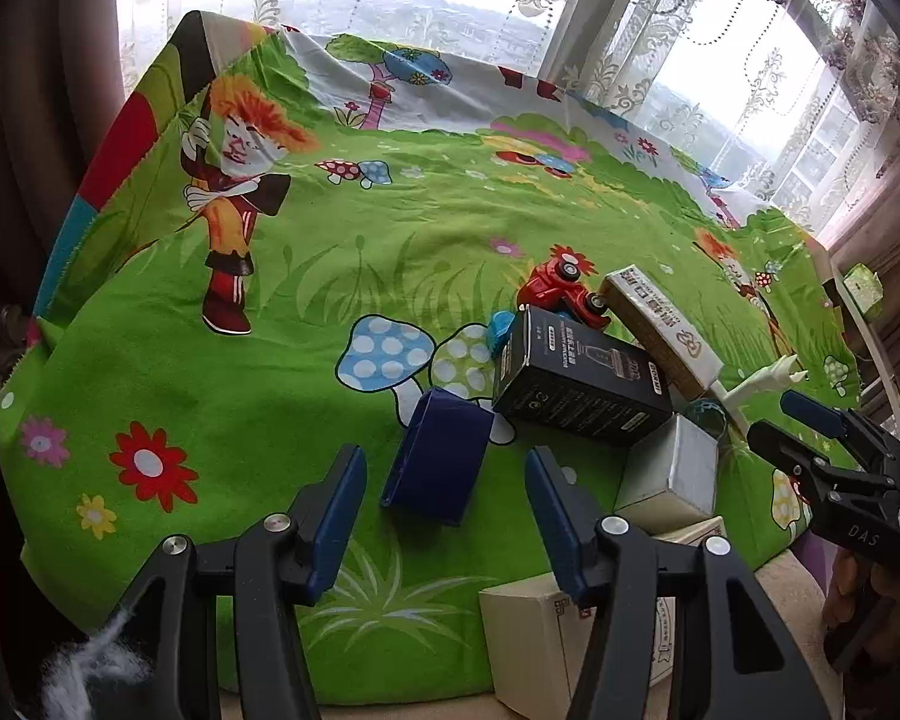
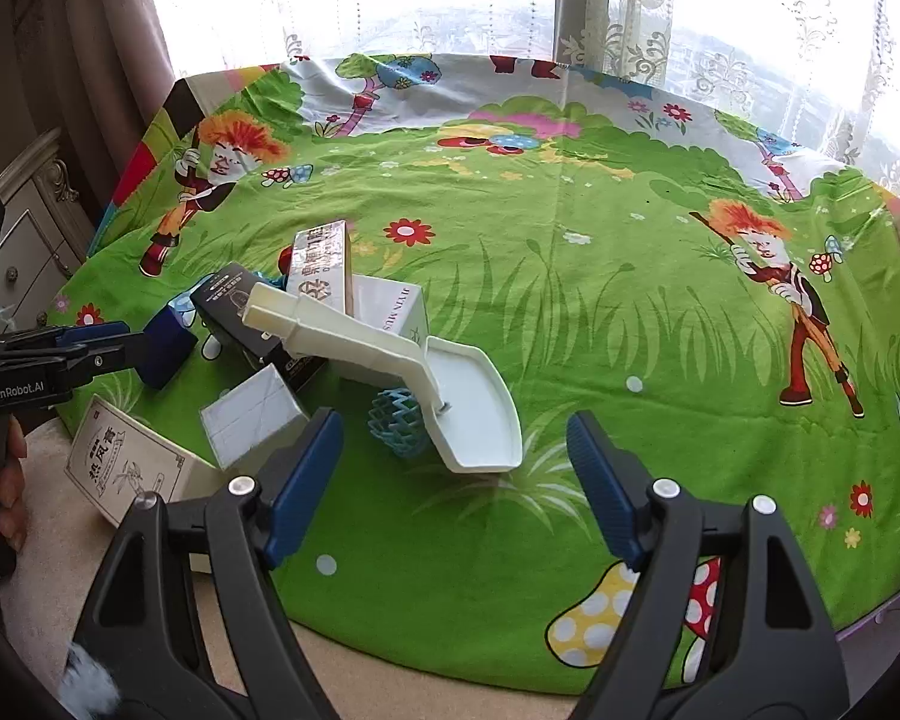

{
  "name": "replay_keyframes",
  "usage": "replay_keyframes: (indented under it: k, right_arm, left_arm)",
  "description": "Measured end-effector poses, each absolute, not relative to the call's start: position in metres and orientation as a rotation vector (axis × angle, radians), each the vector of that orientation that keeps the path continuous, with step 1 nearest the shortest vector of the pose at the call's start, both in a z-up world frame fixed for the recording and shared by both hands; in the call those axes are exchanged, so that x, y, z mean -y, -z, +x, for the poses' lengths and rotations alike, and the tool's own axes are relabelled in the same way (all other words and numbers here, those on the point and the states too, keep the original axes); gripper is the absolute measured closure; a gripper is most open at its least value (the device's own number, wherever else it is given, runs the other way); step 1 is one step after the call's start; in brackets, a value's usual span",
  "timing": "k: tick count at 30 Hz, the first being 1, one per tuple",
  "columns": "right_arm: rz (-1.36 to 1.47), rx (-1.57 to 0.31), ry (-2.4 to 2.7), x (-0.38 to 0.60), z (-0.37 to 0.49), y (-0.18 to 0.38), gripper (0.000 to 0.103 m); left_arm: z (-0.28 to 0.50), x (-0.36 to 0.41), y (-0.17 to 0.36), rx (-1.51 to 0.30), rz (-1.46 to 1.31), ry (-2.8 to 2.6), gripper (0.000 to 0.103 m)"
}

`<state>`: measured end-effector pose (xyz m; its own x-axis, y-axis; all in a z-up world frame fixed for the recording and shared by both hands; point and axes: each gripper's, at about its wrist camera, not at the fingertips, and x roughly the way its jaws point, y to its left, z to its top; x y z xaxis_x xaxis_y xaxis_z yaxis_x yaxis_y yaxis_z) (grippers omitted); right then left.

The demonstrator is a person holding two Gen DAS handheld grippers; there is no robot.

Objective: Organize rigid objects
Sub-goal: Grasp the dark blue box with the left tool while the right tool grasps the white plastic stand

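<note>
From the left wrist, the left gripper [image 1: 444,516] hangs with jaws apart and empty over the green cloth [image 1: 240,420], just short of the blue box [image 1: 438,462] beside the black box [image 1: 576,378], while from the right wrist the right gripper [image 2: 453,480] gapes wide, empty, near the white scoop [image 2: 474,414].

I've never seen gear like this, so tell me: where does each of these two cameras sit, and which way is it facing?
Left wrist: rides the left gripper, looking down over its open fingers at the blue box; the right gripper shows at right.
Right wrist: rides the right gripper, facing the white scoop; the left gripper and a hand show at left.
Shared: the black box and green cloth.
</note>
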<state>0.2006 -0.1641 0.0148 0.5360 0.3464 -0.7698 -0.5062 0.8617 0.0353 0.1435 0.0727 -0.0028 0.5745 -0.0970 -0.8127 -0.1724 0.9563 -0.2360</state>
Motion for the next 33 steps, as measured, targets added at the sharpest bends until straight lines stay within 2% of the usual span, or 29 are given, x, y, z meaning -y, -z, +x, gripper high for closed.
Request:
replay_keyframes:
  k: [5,11,17,19,22,25,33]
  right_arm:
    - [-0.213,-0.887,-0.518,0.157,0.211,-0.007,0.024]
    - [-0.223,-0.902,-0.530,0.150,0.219,-0.001,0.040]
    - [-0.210,-0.924,-0.545,0.147,0.227,0.005,0.051]
    - [-0.212,-0.924,-0.558,0.145,0.227,0.006,0.064]
    - [-0.226,-0.915,-0.565,0.143,0.223,0.005,0.071]
    - [-0.225,-0.913,-0.564,0.144,0.221,0.004,0.072]
    - [-0.213,-0.893,-0.518,0.157,0.208,-0.002,0.073]
  left_arm:
    - [0.150,-0.072,0.011,-0.988,-0.295,-0.037,0.047]
    - [0.154,-0.074,0.017,-1.003,-0.293,-0.044,0.048]
    - [0.158,-0.074,0.022,-1.012,-0.292,-0.040,0.060]
    - [0.157,-0.075,0.022,-1.010,-0.298,-0.041,0.067]
    - [0.156,-0.075,0.022,-1.005,-0.300,-0.042,0.071]
    - [0.153,-0.075,0.021,-0.995,-0.297,-0.050,0.074]
    - [0.136,-0.080,0.010,-0.940,-0.330,-0.088,0.075]
